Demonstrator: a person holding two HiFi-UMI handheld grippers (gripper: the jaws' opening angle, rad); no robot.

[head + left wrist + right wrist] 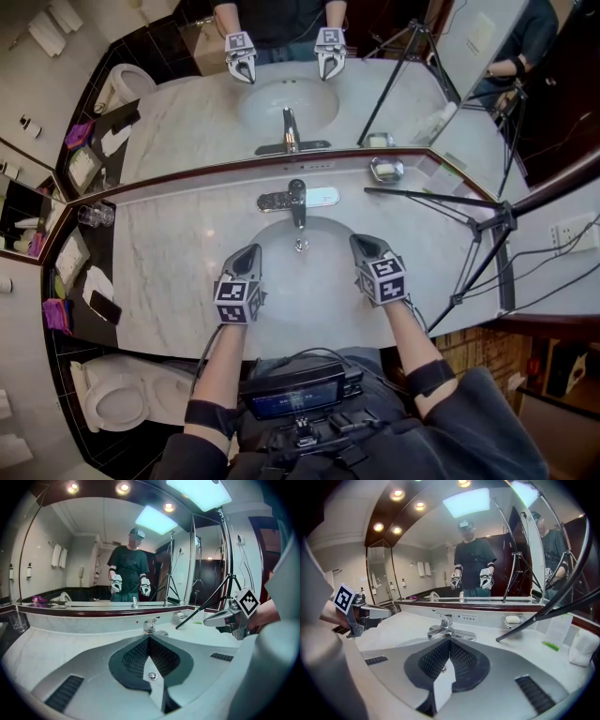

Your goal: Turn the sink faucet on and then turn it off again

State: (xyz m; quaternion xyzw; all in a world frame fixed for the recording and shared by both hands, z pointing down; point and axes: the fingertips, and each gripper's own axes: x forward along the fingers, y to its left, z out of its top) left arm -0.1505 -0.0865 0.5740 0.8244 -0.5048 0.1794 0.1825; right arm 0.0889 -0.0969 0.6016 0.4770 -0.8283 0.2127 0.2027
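The chrome faucet (pixel 297 199) stands at the back rim of the white sink basin (pixel 281 291), its lever pointing toward me. I see no stream of water under the spout. My left gripper (pixel 251 250) hovers over the basin's left side and my right gripper (pixel 357 241) over its right side, both short of the faucet. Both are shut with nothing between the jaws. In the left gripper view the faucet (pixel 150 625) is straight ahead, past the closed jaws, and the right gripper (pixel 224 617) shows at the right. The right gripper view has the faucet (pixel 443 626) just beyond its closed jaws.
A soap dish (pixel 385 170) sits right of the faucet and a glass (pixel 96 216) at the counter's left end. A black tripod (pixel 487 225) leans over the right side of the marble counter (pixel 178 272). The mirror runs along the back. A toilet (pixel 112 398) stands at lower left.
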